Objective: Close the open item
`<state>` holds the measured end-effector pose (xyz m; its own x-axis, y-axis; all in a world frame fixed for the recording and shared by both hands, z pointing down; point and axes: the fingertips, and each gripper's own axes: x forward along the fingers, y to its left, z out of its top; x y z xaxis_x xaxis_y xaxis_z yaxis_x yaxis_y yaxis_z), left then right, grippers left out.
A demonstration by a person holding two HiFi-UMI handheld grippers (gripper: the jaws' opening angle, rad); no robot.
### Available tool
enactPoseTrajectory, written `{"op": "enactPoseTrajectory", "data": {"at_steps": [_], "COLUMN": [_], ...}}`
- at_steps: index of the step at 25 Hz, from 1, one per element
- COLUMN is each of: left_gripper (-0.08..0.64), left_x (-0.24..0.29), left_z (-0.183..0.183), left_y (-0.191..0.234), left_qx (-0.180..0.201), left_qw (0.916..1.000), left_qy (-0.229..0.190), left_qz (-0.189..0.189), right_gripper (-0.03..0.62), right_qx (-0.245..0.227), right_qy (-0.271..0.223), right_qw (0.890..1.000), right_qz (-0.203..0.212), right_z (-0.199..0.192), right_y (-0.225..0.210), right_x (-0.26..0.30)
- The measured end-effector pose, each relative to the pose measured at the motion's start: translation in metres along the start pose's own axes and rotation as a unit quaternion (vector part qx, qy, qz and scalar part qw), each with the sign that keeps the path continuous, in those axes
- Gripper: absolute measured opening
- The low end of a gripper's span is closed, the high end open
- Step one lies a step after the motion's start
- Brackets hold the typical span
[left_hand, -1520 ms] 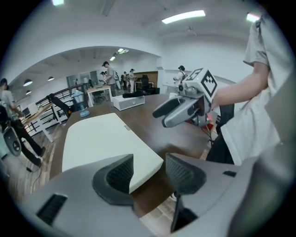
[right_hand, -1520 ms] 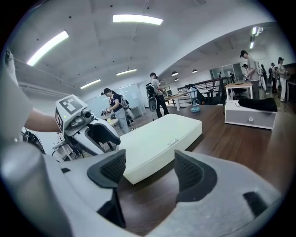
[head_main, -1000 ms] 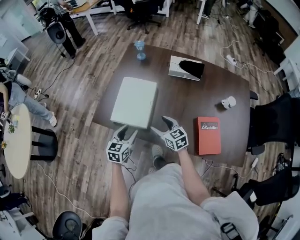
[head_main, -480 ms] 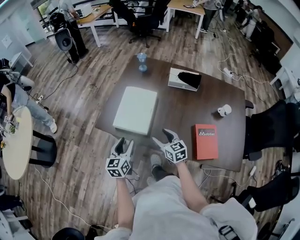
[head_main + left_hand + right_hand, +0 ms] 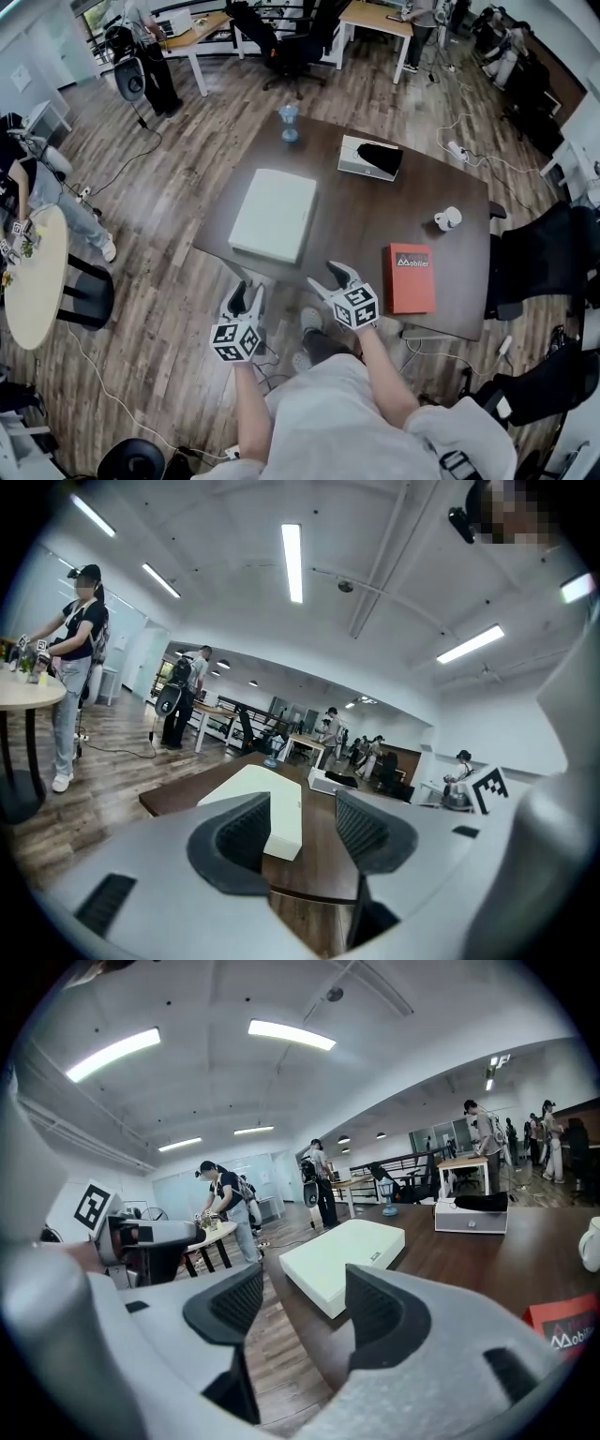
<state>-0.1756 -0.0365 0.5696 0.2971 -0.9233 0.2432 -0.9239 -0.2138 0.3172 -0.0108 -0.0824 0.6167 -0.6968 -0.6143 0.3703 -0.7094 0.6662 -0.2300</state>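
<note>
White box [image 5: 274, 216], lid down, lies flat on the tabletop [image 5: 375, 211] near the front-left edge, long axis pointing away from the person. Left gripper [image 5: 246, 293]: jaws wide, empty. Right gripper [image 5: 330, 277]: jaws apart, just narrowing, empty.

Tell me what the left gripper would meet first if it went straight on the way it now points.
Probably the near end of the white box on the table, which shows between the open, empty jaws of the left gripper. Depth is unclear; the table edge might come first.
</note>
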Motion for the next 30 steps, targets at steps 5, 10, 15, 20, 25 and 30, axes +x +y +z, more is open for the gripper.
{"op": "enactPoseTrajectory", "data": {"at_steps": [5, 10, 15, 20, 25, 30], "left_gripper": [0.207, 0.207, 0.207, 0.206, 0.206, 0.206], "left_x": [-0.013, -0.022, -0.033, -0.039, -0.039, -0.037], "left_z": [-0.003, -0.008, -0.010, -0.011, -0.009, -0.014], "left_y": [-0.005, -0.013, -0.013, -0.012, -0.016, -0.023], "left_qx": [-0.006, 0.004, -0.004, 0.000, 0.002, 0.006], "left_qw": [0.9999, 0.9999, 0.9999, 0.9999, 0.9998, 0.9999], "left_qy": [-0.009, -0.008, -0.013, -0.010, -0.016, -0.013], "left_qz": [0.003, 0.006, 0.007, 0.012, 0.009, 0.005], "right_gripper": [0.273, 0.265, 0.259, 0.255, 0.245, 0.238], "right_qx": [0.002, -0.004, -0.004, -0.002, -0.007, -0.008], "right_qy": [0.005, 0.003, 0.006, 0.010, 0.009, 0.014], "right_qw": [1.000, 1.000, 1.000, 1.000, 1.000, 1.000], "right_qz": [-0.006, -0.008, -0.012, -0.014, -0.016, -0.017], "right_z": [-0.011, -0.009, -0.014, -0.017, -0.015, -0.022], "right_y": [0.002, 0.009, 0.011, 0.016, 0.018, 0.016], "right_x": [-0.010, -0.013, -0.015, -0.019, -0.023, -0.028]}}
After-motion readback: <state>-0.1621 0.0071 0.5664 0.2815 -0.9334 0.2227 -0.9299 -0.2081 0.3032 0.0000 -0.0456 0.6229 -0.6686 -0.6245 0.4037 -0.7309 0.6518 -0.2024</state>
